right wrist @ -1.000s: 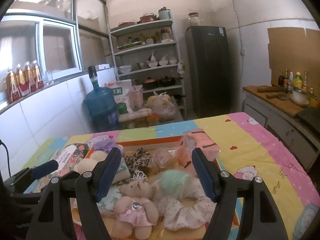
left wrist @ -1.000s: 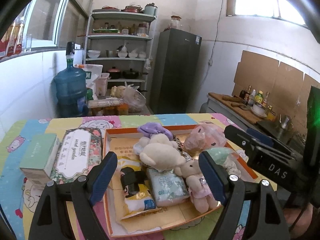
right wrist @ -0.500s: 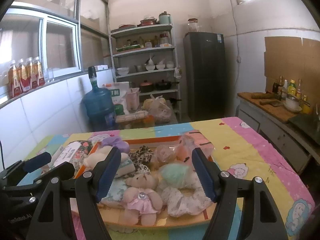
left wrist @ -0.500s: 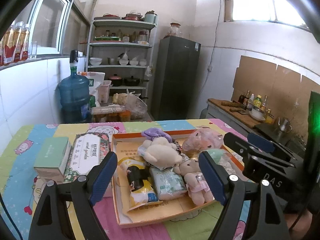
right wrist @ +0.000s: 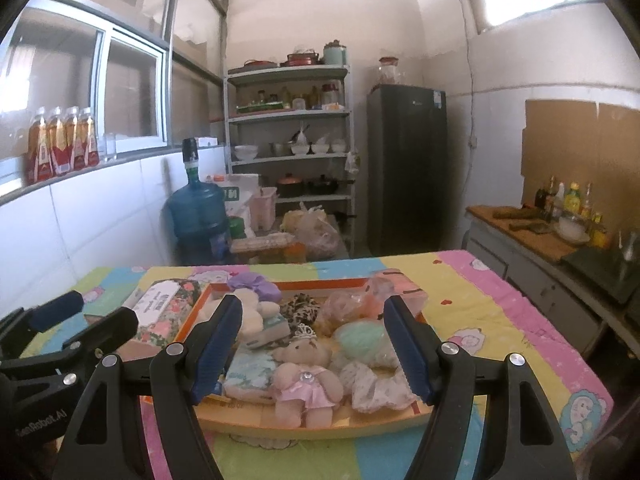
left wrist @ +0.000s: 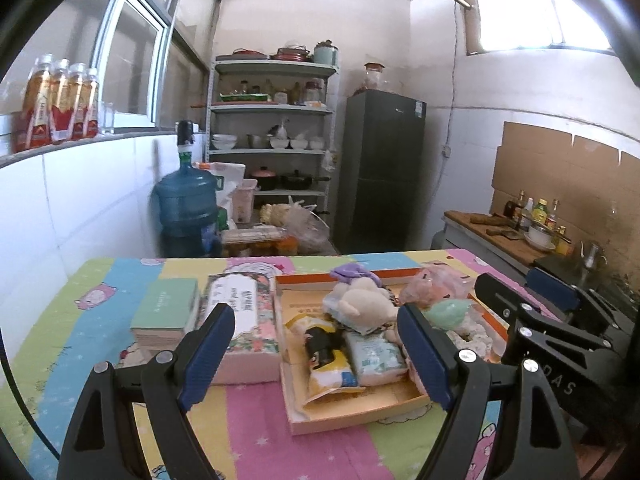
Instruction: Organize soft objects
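A shallow cardboard tray [left wrist: 352, 420] [right wrist: 304, 426] on the table holds several soft things. Among them are a cream plush [left wrist: 368, 306], a small bear in a pink dress [right wrist: 306, 380], a mint fluffy ball [right wrist: 360, 338], a purple scrunchie [right wrist: 254, 282], a white scrunchie [right wrist: 376, 388] and tissue packs [left wrist: 376, 356]. My left gripper [left wrist: 316, 354] hangs open in front of the tray with nothing between its fingers. My right gripper [right wrist: 312, 348] is also open and empty, back from the tray's near edge. In the left wrist view the right gripper [left wrist: 560, 320] shows at the right.
A floral tissue box [left wrist: 248, 320] and a green box [left wrist: 168, 312] lie left of the tray on the colourful tablecloth [left wrist: 260, 440]. Beyond the table stand a blue water jug [left wrist: 186, 208], a shelf unit [left wrist: 272, 140] and a dark fridge [left wrist: 380, 168]. A counter [right wrist: 532, 236] runs along the right.
Both grippers have drawn back from the tray and risen a little, so the tray and toys look smaller and farther. Both stay open and empty.
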### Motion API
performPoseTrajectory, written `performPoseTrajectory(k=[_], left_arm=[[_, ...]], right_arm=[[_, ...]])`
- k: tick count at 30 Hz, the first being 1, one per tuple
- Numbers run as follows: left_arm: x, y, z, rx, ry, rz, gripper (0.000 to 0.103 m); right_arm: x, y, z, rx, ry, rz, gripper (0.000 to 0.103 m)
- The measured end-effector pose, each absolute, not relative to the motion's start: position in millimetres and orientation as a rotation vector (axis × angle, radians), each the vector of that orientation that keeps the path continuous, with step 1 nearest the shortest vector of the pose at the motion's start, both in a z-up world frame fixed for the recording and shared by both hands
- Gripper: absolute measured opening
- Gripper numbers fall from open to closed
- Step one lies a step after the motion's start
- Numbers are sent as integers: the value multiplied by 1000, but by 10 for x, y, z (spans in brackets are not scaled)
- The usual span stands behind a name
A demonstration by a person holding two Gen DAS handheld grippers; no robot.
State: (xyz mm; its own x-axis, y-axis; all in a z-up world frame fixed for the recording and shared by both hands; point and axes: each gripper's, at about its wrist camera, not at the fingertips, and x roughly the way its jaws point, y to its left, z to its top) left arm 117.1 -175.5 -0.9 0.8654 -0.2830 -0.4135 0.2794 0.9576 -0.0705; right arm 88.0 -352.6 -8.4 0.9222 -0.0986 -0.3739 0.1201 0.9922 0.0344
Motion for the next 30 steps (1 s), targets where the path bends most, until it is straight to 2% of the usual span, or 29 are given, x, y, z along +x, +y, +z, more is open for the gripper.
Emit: performPoseTrajectory(k=[30], left_arm=[[479,-1147,115,-22,376,-221,82]], right_arm=[[224,-2889,-31,57,349,-101,75]])
